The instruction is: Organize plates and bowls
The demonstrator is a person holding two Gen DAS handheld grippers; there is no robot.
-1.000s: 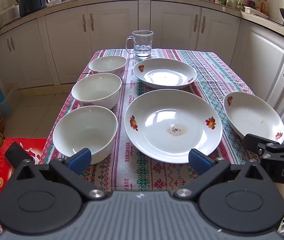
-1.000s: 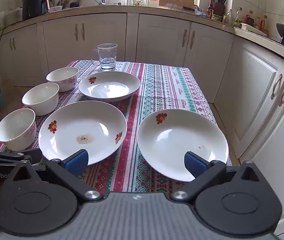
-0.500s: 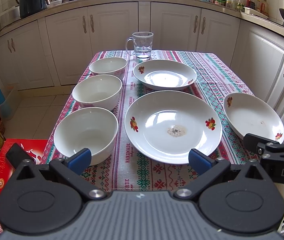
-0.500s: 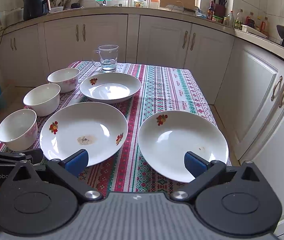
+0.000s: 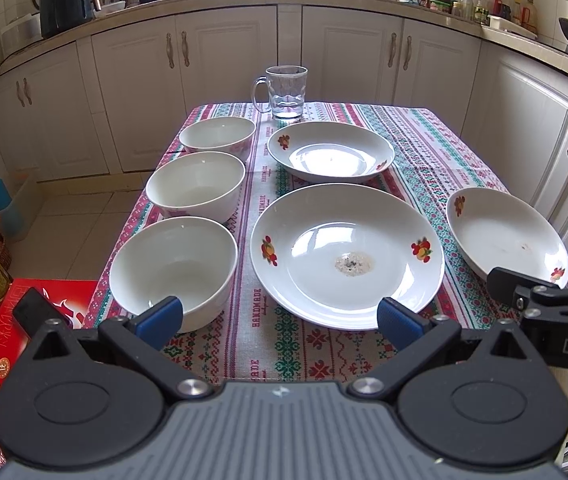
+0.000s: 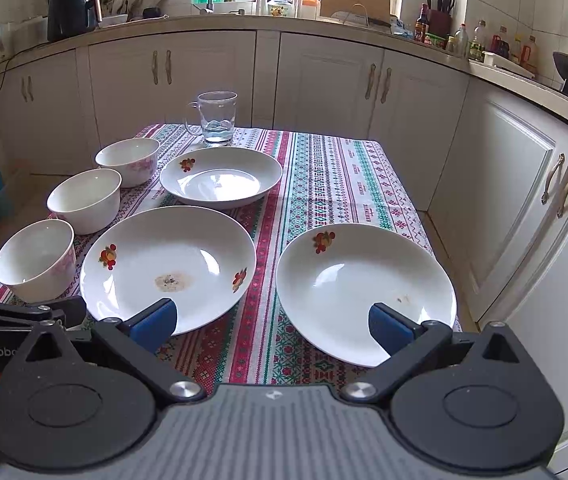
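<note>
Both grippers are inching closer, left gripper (image 5: 279, 314) and right gripper (image 6: 269, 322) spread wide and carrying nothing. Three bowls (image 5: 173, 272) and three plates (image 5: 347, 254) are sitting unstacked on the tablecloth (image 5: 424, 140); sorting hasn't started.

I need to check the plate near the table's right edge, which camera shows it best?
The right wrist view: the whole plate lies close, only its near rim behind a fingertip. The left wrist view shows it at the side, partly behind the right gripper.
</note>
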